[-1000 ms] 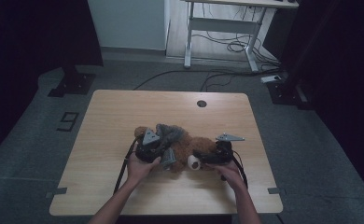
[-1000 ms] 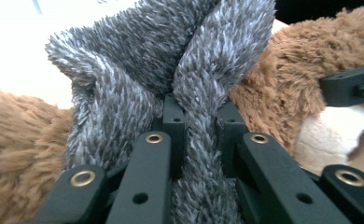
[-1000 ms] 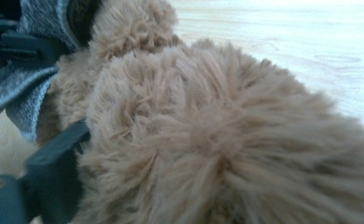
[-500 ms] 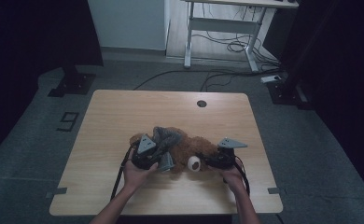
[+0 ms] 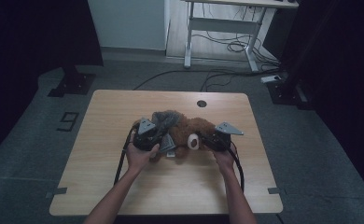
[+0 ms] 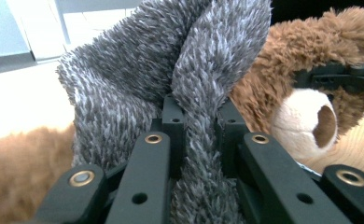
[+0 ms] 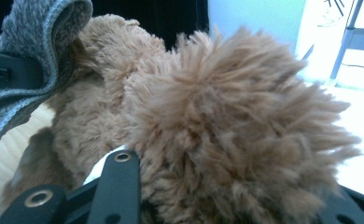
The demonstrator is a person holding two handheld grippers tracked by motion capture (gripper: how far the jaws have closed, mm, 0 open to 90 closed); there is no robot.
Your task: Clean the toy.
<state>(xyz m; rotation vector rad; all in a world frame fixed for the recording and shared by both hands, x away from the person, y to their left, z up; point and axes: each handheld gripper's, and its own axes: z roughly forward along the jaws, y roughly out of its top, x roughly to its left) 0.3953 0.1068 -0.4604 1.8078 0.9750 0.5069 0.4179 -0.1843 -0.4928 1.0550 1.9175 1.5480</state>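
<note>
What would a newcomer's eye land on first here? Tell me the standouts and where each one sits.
The brown teddy bear lying at the middle of the wooden table draws the eye first, with a grey fuzzy garment bunched over its left part. The left gripper is shut on a fold of that grey fabric, while the right gripper has just been closing around the bear's brown fur at its right side.

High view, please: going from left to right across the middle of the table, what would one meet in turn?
left gripper → grey fuzzy cloth → brown plush bear → right gripper
</note>
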